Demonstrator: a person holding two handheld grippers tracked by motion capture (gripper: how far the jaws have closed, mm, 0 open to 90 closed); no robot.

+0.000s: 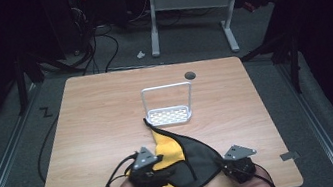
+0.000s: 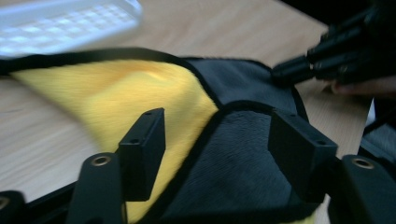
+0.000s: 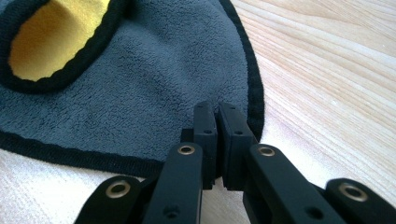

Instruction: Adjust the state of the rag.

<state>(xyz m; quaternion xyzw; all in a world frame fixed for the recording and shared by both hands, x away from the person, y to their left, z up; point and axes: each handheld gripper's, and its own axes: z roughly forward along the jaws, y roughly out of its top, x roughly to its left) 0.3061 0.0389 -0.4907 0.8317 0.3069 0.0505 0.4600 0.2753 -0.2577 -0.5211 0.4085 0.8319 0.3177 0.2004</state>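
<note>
A cloth, dark grey (image 1: 199, 161) on one side and yellow (image 1: 168, 146) on the other with black edging, lies partly folded near the table's front edge. My left gripper (image 1: 166, 173) is at its left part, jaws open; in the left gripper view (image 2: 219, 126) they straddle the seam where grey cloth (image 2: 233, 163) overlaps yellow (image 2: 121, 93), pressing on nothing. My right gripper (image 1: 222, 164) is at the cloth's right edge. In the right gripper view its jaws (image 3: 217, 109) are shut on the black-edged rim of the grey cloth (image 3: 140, 93). The right gripper (image 2: 299, 70) also appears at the cloth's far edge.
A white wire rack (image 1: 170, 115) with a tall handle stands mid-table just beyond the cloth, also seen blurred (image 2: 65, 23). The wooden table (image 1: 98, 124) has a round cable hole (image 1: 190, 75) at the back. Cables trail off the front left.
</note>
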